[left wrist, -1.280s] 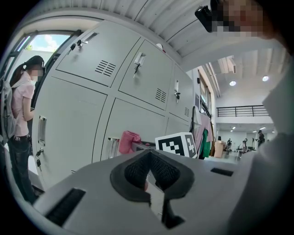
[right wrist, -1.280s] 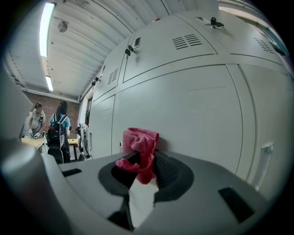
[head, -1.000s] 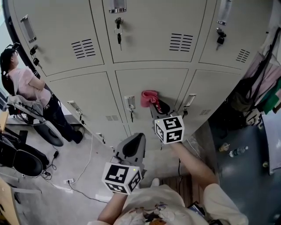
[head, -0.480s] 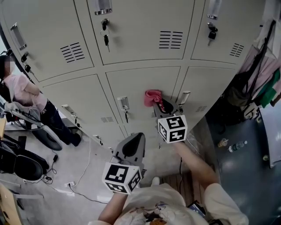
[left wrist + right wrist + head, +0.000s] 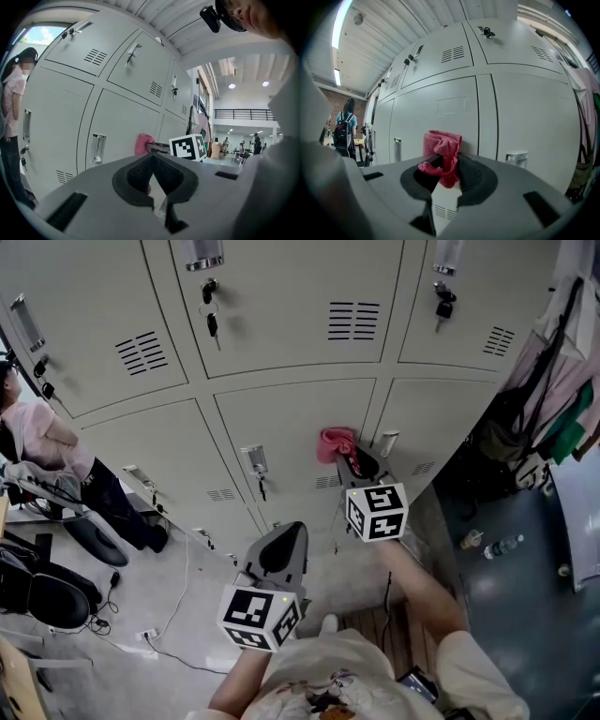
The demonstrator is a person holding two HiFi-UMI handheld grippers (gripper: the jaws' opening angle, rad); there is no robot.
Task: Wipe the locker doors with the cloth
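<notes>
Right gripper view shows my right gripper (image 5: 443, 164) clamped on the pink cloth (image 5: 442, 143), which is bunched against the middle lower locker door (image 5: 436, 117) near its right edge. I should press it flat and sweep in overlapping strokes, skirting the handle (image 5: 397, 149). My left gripper (image 5: 152, 161) hangs closed and empty, away from the doors.

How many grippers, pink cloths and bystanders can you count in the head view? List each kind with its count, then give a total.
Grippers: 2, the left gripper and the right gripper
Pink cloth: 1
Bystander: 1
Total: 4
</notes>
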